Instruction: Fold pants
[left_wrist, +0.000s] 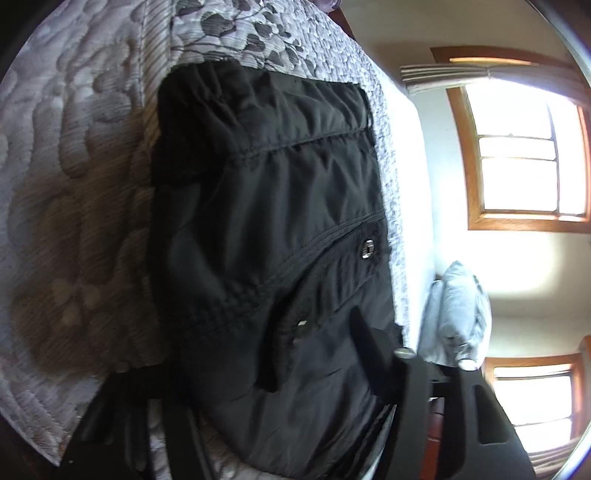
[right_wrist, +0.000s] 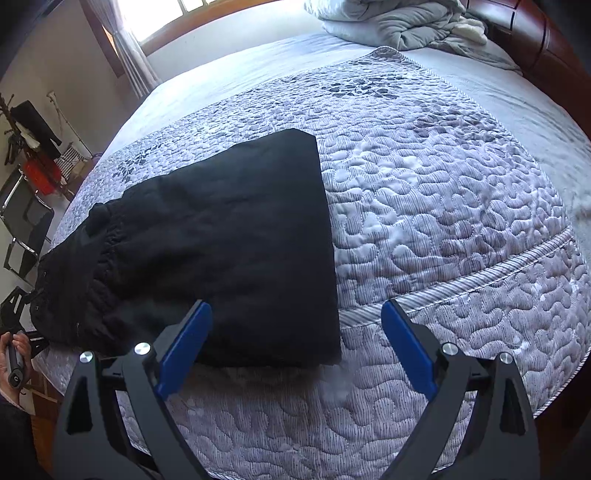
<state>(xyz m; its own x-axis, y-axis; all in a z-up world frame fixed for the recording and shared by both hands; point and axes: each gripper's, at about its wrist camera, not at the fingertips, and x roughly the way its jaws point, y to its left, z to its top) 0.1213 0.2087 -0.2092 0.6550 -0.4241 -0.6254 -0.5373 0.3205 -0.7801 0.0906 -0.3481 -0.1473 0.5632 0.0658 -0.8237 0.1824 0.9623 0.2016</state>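
While its blue pads stand spread with nothing between them, the right gripper (right_wrist: 297, 317) hovers over the near edge of the folded black pants (right_wrist: 221, 236) on the quilted bedspread (right_wrist: 443, 206). The left gripper (left_wrist: 258, 373) sits at the waistband — fabric between its fingers, grip unclear. A grey duvet (right_wrist: 399, 22) is heaped well beyond.

The left wrist view sits close over the waist end of the black pants (left_wrist: 266, 229), looking along them across the quilt (left_wrist: 74, 184) toward the windows (left_wrist: 532, 155). The right wrist view looks down from the pants' near edge, farther back. Both share the pants and quilt.
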